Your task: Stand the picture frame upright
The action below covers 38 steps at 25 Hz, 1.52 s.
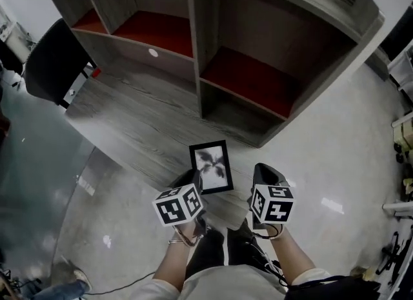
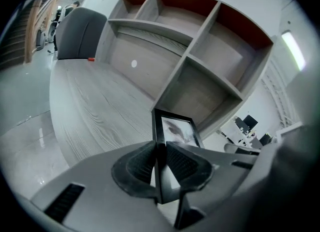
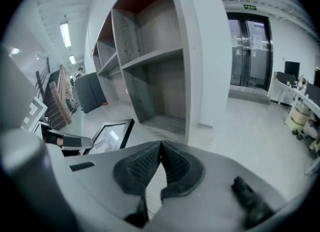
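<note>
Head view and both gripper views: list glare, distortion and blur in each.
Head view: wide-angle lens bows the shelf unit; lamp glare spots the glossy floor. Left gripper view: black corners, curved shelves, the picture frame slightly soft. Right gripper view: a bright reflection on the frame's glass, ceiling lamps blown out.

Ceiling strips give bright, even light, glare dots the glossy floor, and fisheye edges bend darkly.

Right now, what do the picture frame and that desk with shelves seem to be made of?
Picture frame: smooth matte black border, plastic or painted wood; glare on its front suggests glass or acrylic. Desk: grey wood grain, probably laminate board. Red shelf panels: flat colour, likely laminate or paint.
</note>
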Motion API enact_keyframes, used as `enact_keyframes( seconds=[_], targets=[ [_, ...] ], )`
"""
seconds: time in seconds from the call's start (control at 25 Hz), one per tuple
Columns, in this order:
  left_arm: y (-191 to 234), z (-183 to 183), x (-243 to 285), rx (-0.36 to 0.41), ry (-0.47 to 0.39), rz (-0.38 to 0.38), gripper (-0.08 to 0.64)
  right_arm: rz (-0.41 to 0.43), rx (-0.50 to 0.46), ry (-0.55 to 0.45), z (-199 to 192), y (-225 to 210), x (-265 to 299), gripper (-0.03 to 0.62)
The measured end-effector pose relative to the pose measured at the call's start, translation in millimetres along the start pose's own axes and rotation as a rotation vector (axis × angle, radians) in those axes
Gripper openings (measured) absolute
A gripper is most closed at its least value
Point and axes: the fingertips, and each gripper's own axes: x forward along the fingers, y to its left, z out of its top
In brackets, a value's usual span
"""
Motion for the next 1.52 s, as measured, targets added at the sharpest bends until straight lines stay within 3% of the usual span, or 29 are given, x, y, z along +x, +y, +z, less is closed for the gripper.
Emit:
enact_keyframes(
  seconds=[0.48, 0.92, 1.2, 1.52],
  targets=[
    [-56, 1, 22, 0.112, 0.031, -0.091, 0.074, -0.138, 0.133, -0.064, 1, -64, -37, 0.031],
    [-72, 15, 42, 0.194, 0.021, -0.089, 0.074, -0.179, 0.188, -0.070, -6, -92, -41, 0.031],
    [-69, 30, 72, 0.265, -0.057, -0.096, 0.074, -0.195, 0.206, -0.104, -15, -117, -14, 0.031],
    [-76, 50, 112, 0.321, -0.205, -0.173, 0.072, -0.224, 0.196, -0.179, -25, -151, 28, 0.031]
  ],
)
